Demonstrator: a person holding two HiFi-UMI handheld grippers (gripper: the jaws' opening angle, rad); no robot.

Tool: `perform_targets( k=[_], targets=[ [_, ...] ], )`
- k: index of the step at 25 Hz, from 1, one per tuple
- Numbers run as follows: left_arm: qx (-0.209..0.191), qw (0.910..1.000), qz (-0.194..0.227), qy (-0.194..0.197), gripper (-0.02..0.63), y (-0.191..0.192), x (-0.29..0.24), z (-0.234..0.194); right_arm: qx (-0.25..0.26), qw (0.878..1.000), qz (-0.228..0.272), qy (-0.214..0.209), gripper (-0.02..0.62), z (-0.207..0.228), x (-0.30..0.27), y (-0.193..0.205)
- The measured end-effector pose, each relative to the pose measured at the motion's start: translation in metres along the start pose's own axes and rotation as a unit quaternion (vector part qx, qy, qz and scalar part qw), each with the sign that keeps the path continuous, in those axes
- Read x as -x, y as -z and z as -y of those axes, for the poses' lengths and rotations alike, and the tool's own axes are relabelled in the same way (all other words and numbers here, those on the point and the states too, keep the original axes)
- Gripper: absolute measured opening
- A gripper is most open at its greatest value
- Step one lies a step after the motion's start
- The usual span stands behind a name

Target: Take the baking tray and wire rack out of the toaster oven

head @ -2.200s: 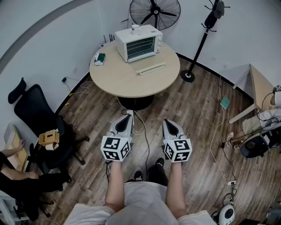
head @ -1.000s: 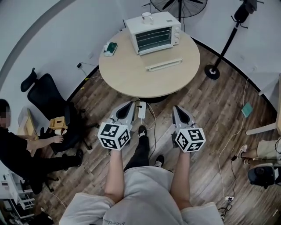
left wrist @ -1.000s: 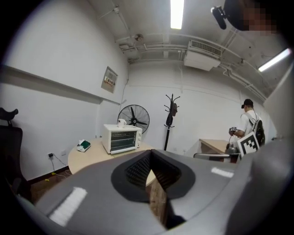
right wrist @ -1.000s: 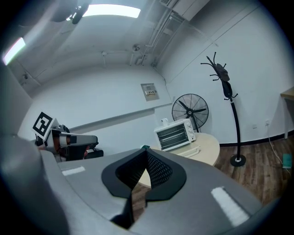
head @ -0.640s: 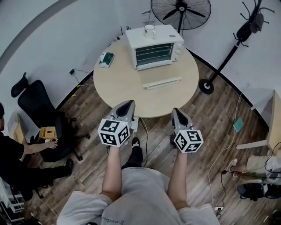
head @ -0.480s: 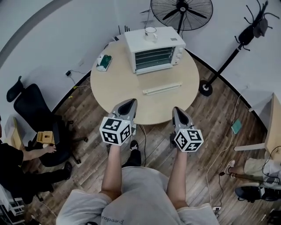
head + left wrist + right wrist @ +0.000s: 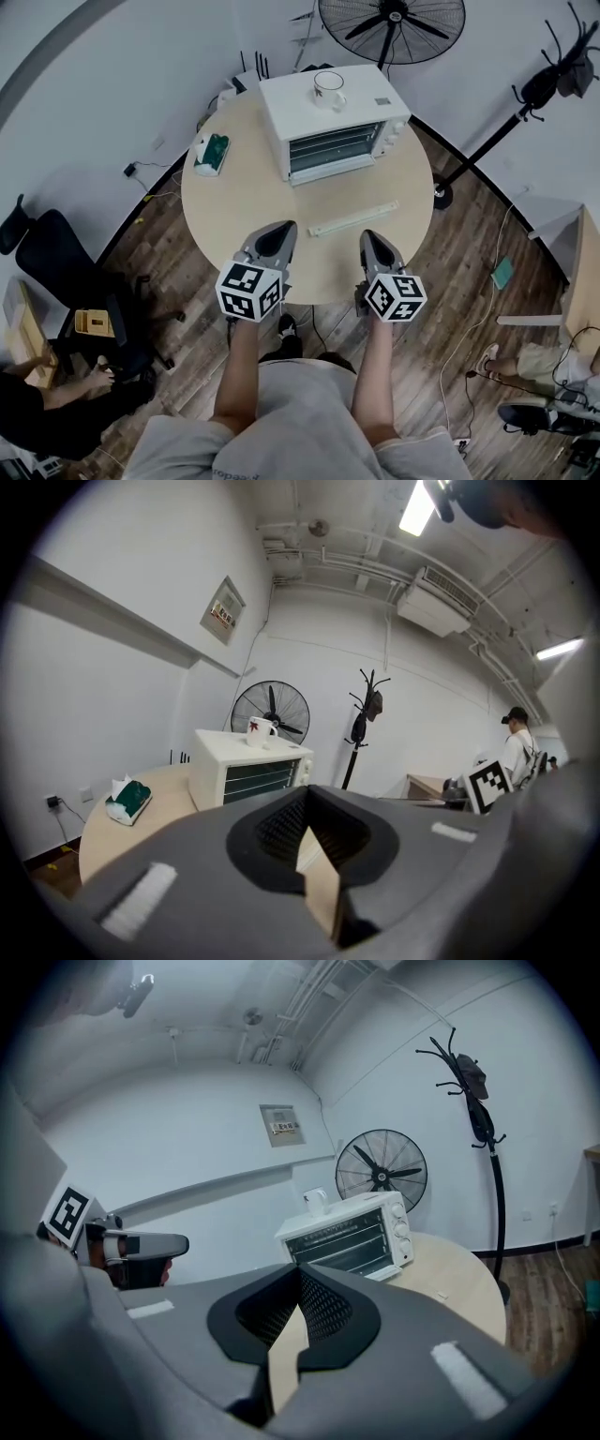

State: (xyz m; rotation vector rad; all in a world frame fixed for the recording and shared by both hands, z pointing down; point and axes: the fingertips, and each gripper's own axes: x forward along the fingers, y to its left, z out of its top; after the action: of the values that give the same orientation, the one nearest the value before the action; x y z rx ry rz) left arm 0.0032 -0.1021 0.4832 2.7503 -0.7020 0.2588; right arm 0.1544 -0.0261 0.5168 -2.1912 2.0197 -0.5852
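The left claw [image 7: 280,232] and right claw [image 7: 371,241] are moulded in matt grey plastic. Black, finely ribbed pads [image 7: 281,825] that look rubbery line their insides, and the marker cubes [image 7: 249,292] are faced in flat black-and-white print. The bench [image 7: 239,202] has a smooth, pale wood-look top with a low sheen. The floor [image 7: 441,272] is darker plank wood with visible grain. The toaster oven [image 7: 366,98] has a smooth white painted shell and a glazed door [image 7: 335,152] with thin bright metal lines behind the glass. The white mug [image 7: 328,91] looks glossy, like ceramic. The fan [image 7: 392,21] has a black wire cage.
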Motion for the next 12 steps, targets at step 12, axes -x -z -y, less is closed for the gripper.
perform_targets(
  k=[12],
  targets=[
    [0.032,0.9979,-0.011,-0.055,0.055,0.01,-0.055,-0.045,-0.018,0.998,-0.05,-0.027,-0.003,0.032,-0.094,0.002]
  ],
)
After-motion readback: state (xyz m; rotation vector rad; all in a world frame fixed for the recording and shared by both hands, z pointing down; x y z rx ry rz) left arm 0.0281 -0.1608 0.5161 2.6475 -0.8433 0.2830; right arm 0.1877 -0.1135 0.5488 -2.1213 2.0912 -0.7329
